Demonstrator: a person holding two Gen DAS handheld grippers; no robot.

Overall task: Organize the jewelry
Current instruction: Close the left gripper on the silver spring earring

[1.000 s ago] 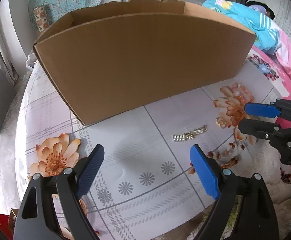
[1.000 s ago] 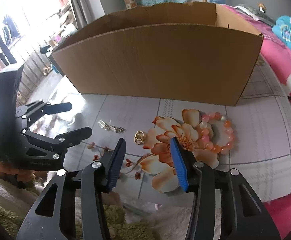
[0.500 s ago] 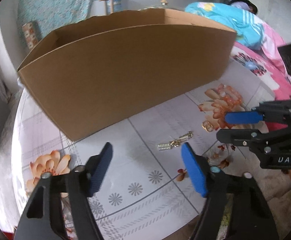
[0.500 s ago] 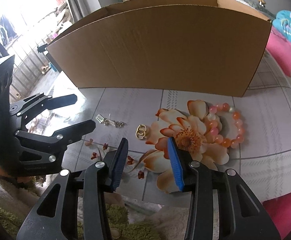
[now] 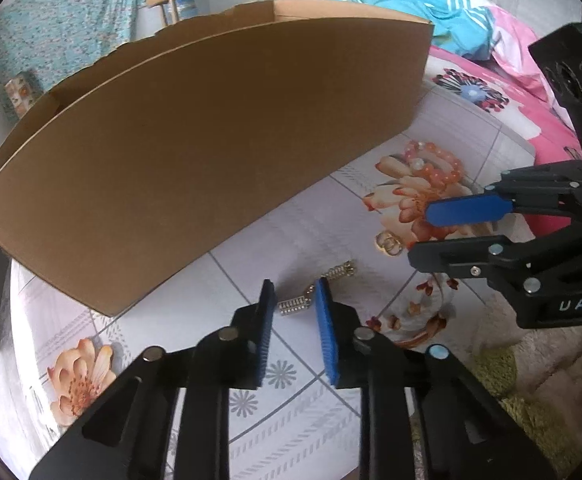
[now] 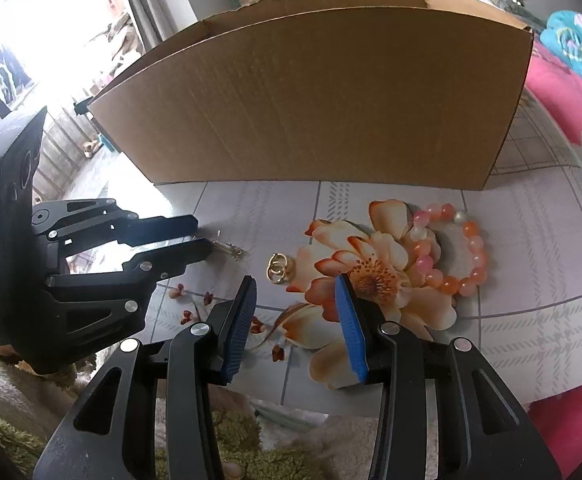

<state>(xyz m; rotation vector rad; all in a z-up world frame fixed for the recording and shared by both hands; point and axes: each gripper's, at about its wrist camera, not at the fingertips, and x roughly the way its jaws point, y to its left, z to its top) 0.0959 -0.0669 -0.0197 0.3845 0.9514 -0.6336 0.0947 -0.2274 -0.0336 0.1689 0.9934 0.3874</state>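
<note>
Silver and studded with small stones, the pair of earrings (image 5: 320, 290) lies on the tablecloth (image 5: 251, 248) just below the middle of the left wrist view. It is a thin strip with a rectangular drop at each end, its long axis running from lower left to upper right of that frame. The left gripper (image 5: 291, 294) sits right at its lower-left end, blue pads (image 5: 323, 320) narrowly apart on either side of that drop; whether they touch it cannot be told.

To the upper right of the earrings lie two gold rings (image 5: 388, 242), touching each other, and farther up right a bracelet (image 5: 435, 168) of pink and orange beads rests on a printed orange flower. A tall cardboard box (image 5: 211, 152) stands behind all of it, filling the upper half of the frame.

From the right wrist view the left gripper (image 6: 201, 236) comes in from the left edge and hides most of the earrings (image 6: 229, 249); only the far end shows past its tips. That view shows the rings (image 6: 278, 273) and the full loop of the bracelet (image 6: 457, 254) plainly, at middle and right. The right gripper (image 6: 296, 292) hangs with its jaws wide apart and nothing between them, just below the rings, near the front edge of the cloth.
</note>
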